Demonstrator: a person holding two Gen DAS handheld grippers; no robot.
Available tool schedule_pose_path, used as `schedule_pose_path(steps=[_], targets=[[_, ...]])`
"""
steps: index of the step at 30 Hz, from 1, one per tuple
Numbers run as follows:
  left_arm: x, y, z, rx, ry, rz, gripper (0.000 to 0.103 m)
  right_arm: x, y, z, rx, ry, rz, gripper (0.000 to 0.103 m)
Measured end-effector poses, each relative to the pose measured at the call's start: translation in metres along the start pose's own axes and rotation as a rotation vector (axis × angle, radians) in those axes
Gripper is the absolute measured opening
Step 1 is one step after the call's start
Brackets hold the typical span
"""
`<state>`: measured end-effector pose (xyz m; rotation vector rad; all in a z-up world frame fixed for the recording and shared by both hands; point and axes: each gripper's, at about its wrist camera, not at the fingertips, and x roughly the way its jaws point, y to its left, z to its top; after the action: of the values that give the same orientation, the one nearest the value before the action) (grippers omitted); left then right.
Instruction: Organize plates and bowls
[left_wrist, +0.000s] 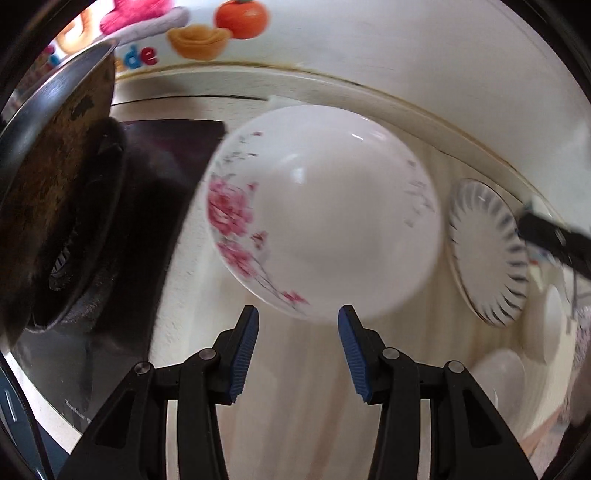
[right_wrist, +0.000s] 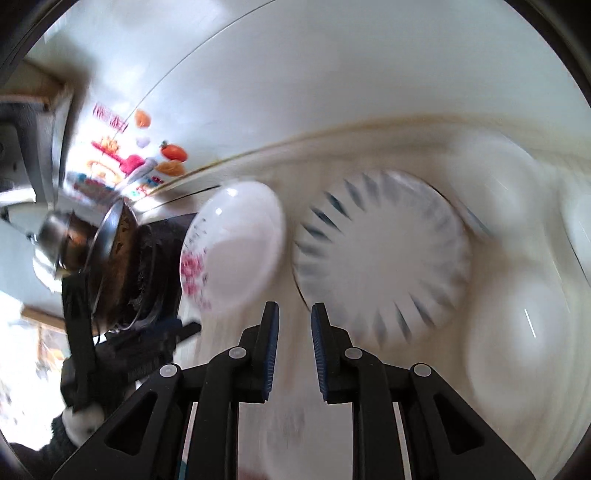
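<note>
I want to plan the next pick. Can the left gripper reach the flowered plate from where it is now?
Probably yes. The left gripper is open and empty, and the flowered plate lies just ahead of its fingertips on the counter, with nothing between them.

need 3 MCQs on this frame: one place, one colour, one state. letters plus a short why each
1. In the right wrist view, where is the floral plate relative to the striped plate?
A. to its left
B. stacked on it
C. to its right

2. What colour are the flowers on the floral plate?
A. blue
B. pink
C. yellow

3. What is between the left gripper fingers?
A. the floral plate
B. a bowl
C. nothing

Answers:
1 A: it lies left of the striped plate, between that plate and the dark stove.
2 B: pink blossoms run along its left rim in both views.
3 C: the blue pads stand apart with bare counter between them, and the plate lies beyond the tips.
</note>
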<state>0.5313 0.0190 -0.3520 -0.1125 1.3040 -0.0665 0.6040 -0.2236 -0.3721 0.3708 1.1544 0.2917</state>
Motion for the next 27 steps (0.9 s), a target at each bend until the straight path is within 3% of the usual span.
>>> schedule_pose_path(steps=[3,10,17,27], targets=[[0.011,0.009,0.01,-0.042,-0.01,0.027,0.042,0.052,0.014,0.049,-0.072,0.04,-0.001,0.02],[0.033,0.02,0.025,-0.129,-0.001,0.034,0.042,0.133,0.02,0.103,-0.155,0.123,-0.001,0.02],[0.047,0.028,0.028,-0.173,-0.013,0.003,0.035,0.172,0.018,0.108,-0.184,0.165,0.009,0.022],[0.043,0.031,0.018,-0.174,-0.034,-0.003,0.033,0.171,0.016,0.101,-0.227,0.143,0.011,0.015]])
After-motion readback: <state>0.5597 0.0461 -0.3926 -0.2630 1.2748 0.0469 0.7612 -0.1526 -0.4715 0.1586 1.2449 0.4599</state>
